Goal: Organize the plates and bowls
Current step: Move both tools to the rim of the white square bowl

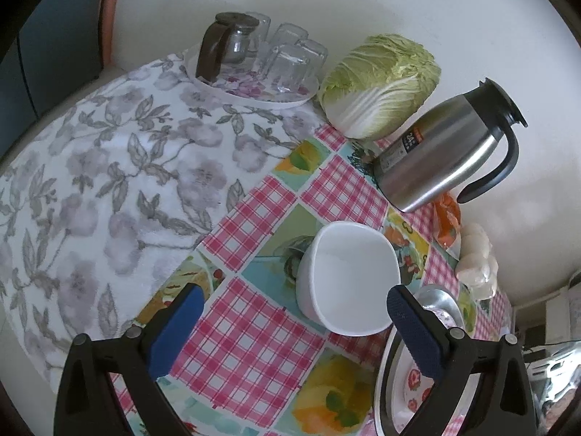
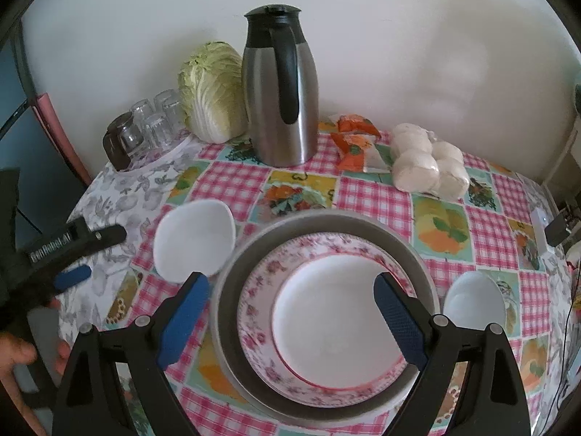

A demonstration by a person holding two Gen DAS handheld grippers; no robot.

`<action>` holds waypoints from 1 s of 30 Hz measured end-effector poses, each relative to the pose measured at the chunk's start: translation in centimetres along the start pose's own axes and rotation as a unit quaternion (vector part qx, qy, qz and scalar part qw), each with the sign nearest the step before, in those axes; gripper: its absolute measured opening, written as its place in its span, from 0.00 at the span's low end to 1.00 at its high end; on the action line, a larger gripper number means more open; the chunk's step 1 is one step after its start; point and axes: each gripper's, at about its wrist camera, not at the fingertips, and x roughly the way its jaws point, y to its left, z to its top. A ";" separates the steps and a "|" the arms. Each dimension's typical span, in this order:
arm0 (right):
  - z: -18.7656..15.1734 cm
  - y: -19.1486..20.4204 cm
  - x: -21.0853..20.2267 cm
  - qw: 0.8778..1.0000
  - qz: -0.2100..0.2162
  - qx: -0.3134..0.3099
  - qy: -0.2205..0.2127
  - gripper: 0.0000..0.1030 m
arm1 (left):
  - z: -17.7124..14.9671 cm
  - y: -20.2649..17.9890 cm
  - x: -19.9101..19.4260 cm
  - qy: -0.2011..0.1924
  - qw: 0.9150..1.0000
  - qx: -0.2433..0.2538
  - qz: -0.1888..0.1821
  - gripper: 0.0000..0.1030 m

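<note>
Bowls and plates sit on a table under a checked pink cloth with fruit pictures. Seen from the left wrist, a white bowl with softly squared sides stands empty on the cloth, between the two blue pads of the left gripper but apart from both; the jaws are spread wide and hold nothing. To its right, partly behind the right pad, is the rim of a metal pan with a flowered plate inside. Farther back, a round tray carries upturned glasses and a small glass jug. A cabbage and a steel flask stand near the wall.

From the right wrist, the grey pan fills the middle; the flowered plate lies in it, and a plain white plate lies on that one. The right gripper hovers above them with its jaws wide apart, gripping nothing. The white bowl sits just left of the pan, and a second white bowl just right of it, both empty. The left gripper shows at the left edge, with a hand below it. A bag of white buns and an orange packet lie behind, beside the flask.
</note>
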 end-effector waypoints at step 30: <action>6.3 6.0 10.4 0.995 -0.011 -0.033 0.094 0.71 | 1.3 1.4 7.3 0.071 0.996 -0.046 -0.039 0.61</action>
